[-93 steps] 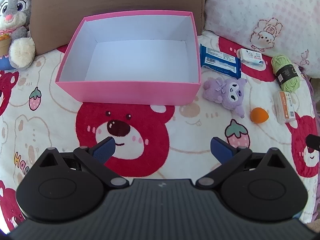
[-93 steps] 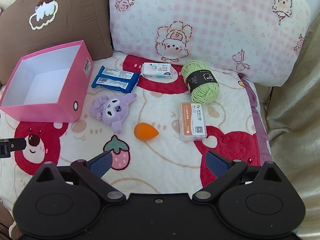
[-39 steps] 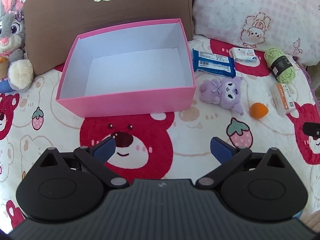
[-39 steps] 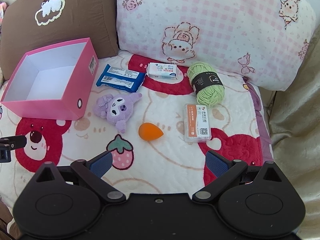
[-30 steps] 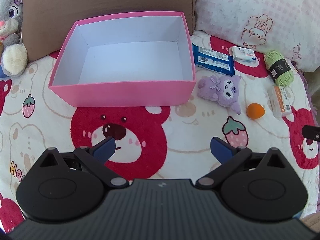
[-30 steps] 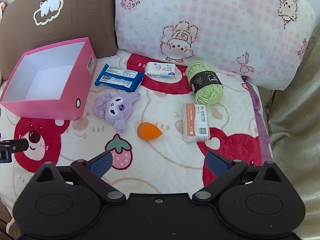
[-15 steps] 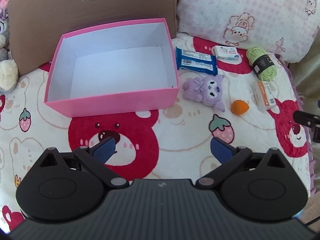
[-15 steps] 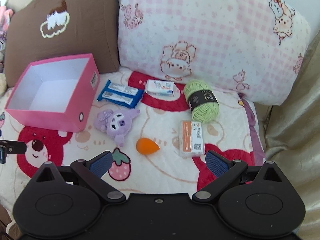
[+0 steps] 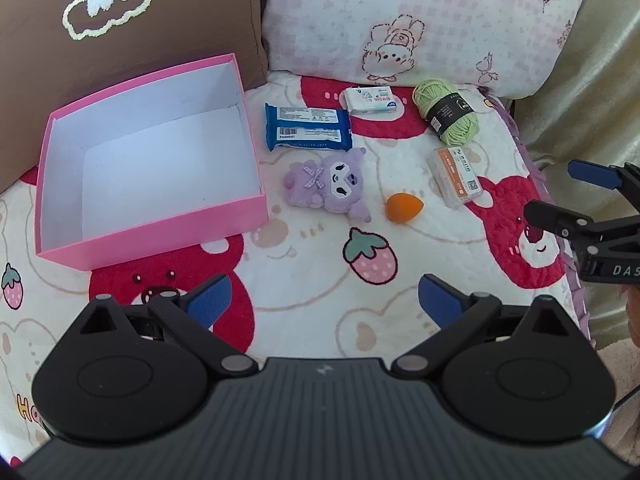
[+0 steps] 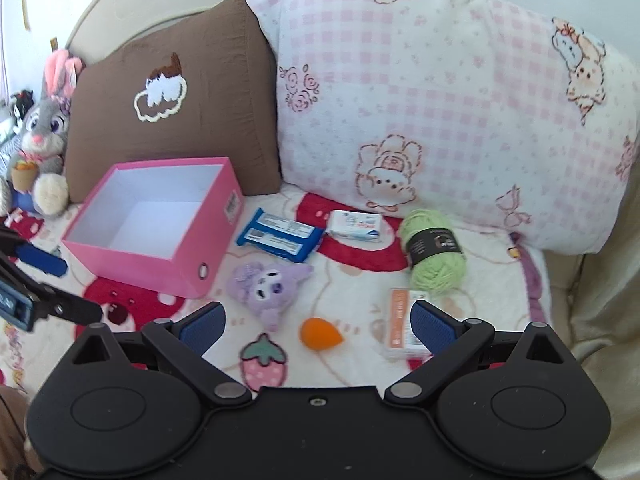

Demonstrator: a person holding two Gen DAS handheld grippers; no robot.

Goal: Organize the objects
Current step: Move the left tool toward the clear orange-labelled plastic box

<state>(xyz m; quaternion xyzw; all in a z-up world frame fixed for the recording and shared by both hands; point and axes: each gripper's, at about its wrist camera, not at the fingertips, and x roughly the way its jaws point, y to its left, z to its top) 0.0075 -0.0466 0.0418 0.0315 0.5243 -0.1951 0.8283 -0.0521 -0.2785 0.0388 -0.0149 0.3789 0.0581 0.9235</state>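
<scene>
An empty pink box (image 9: pixel 160 236) (image 10: pixel 160 268) sits on the bear-print blanket at the left. To its right lie a blue wipes pack (image 9: pixel 307 126) (image 10: pixel 278 239), a purple plush (image 9: pixel 330 184) (image 10: pixel 266 282), an orange sponge (image 9: pixel 402 207) (image 10: pixel 320 333), a white tissue pack (image 9: pixel 370 100) (image 10: pixel 356 226), green yarn (image 9: pixel 446 112) (image 10: pixel 434 250) and a clear orange-labelled case (image 9: pixel 456 178) (image 10: pixel 400 330). My left gripper (image 9: pixel 324 300) hangs open near the blanket's front. My right gripper (image 10: pixel 318 326) is open above the sponge and holds nothing.
A brown pillow (image 10: pixel 172 92) and a pink checked pillow (image 10: pixel 440 112) stand behind the items. A grey rabbit toy (image 10: pixel 44 132) sits at the far left. Beige fabric (image 9: pixel 580 92) borders the right edge. The right gripper's fingers (image 9: pixel 592 176) show at the right of the left wrist view.
Both grippers have drawn back and risen, and the left view has swung to the right. The items look smaller and more of the pillows shows. Nothing on the blanket has moved.
</scene>
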